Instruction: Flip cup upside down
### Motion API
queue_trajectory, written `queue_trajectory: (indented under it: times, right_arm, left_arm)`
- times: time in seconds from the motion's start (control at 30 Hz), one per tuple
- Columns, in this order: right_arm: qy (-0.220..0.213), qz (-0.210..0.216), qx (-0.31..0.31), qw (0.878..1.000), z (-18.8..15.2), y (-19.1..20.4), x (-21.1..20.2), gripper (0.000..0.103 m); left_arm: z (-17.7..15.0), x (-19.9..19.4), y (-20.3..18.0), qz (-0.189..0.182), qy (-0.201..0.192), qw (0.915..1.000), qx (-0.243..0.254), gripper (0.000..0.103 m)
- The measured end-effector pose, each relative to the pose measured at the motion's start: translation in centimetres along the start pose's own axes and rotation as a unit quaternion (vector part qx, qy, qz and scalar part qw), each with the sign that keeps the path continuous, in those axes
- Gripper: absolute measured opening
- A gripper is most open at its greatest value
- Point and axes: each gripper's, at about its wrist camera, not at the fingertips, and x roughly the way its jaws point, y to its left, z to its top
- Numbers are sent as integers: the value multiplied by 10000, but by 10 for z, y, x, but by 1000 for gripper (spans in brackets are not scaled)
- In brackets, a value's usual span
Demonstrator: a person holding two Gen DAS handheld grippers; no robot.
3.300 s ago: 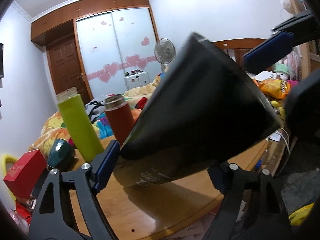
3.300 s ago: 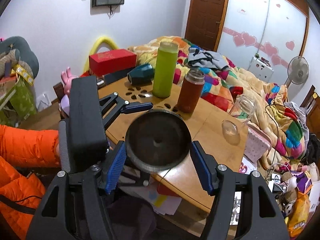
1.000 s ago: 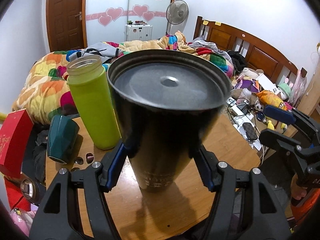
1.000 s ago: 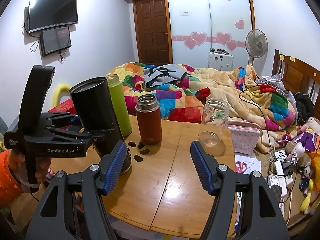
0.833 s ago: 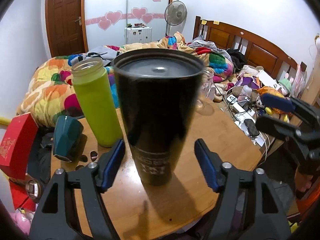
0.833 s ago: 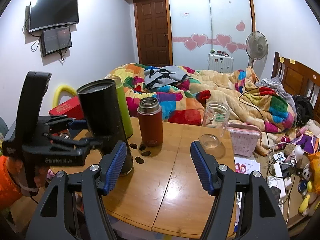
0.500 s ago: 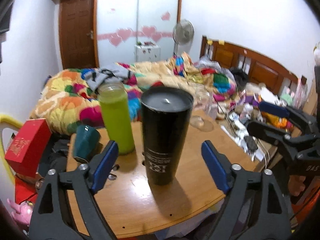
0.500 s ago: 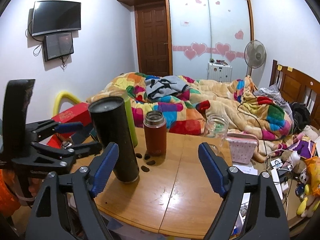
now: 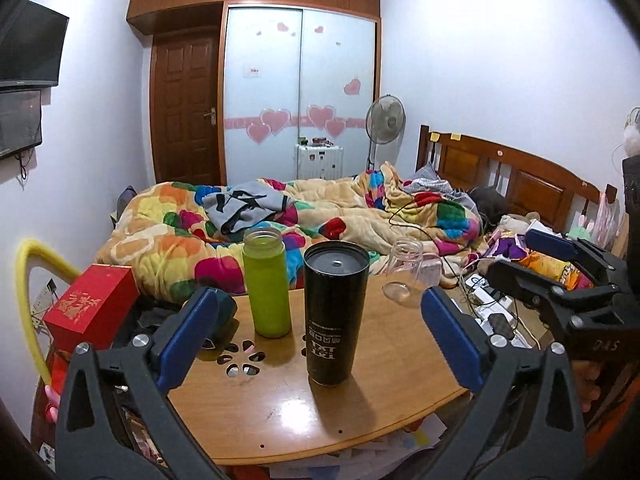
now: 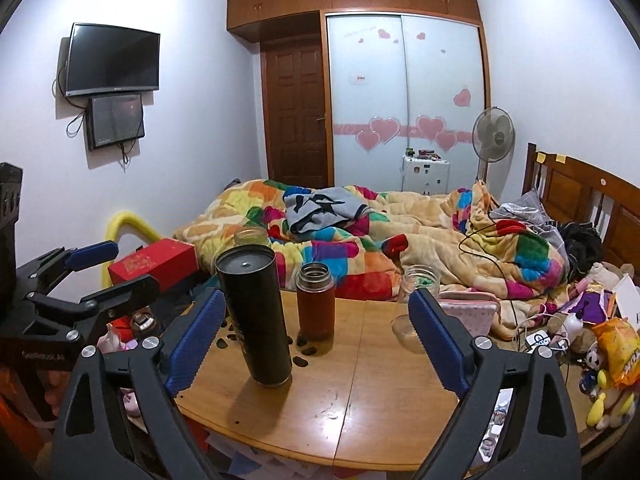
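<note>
The tall black cup [image 9: 334,314] stands on the wooden table [image 9: 384,392] with its closed base up and its printed text inverted. It also shows in the right wrist view [image 10: 255,316]. My left gripper [image 9: 320,336] is open and empty, drawn back from the cup with its blue pads either side of it. My right gripper [image 10: 316,340] is open and empty, back from the table's front edge; the cup stands just inside its left pad. Each gripper shows in the other's view, the right one [image 9: 568,276] and the left one [image 10: 92,276].
A green bottle [image 9: 266,282] stands behind the cup. A brown flask [image 10: 315,301] and a clear glass jar [image 10: 416,304] stand further right. A teal mug [image 9: 224,316] lies at the table's left, beside a red box [image 9: 94,306]. A bed with a colourful quilt lies behind.
My left gripper has let go of the cup, opened wide and pulled back from it. The cup now stands alone, base up. My right gripper has also drawn back.
</note>
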Motion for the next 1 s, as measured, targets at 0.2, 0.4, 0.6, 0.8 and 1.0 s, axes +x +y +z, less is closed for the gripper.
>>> queue_trajectory:
  times: [0.2,0.4,0.6,0.8,1.0]
  right_arm:
    - [-105,-22,56,9999,-3,2,-15,103]
    - [-99,-1,31,9999,-5,4,-18,103]
    - [-117,10,24,9999,-5,4,-19,103]
    - [-114,15,20,9999,-4,5,-19,103]
    - [-114,2,17,9999,-4,5,-19,103]
  left_arm:
    - [-1,-13,-3,49,-104,9999,-72,103]
    - [-1,-14,-2,60,-134,9998,-146,103]
    - [-1,-15,-2,54,-159,9998,-125,103]
    - [-2,-16,-2,59,-185,9997,-141,103]
    - [-1,-17,-2,69,-191,9997,-167,103]
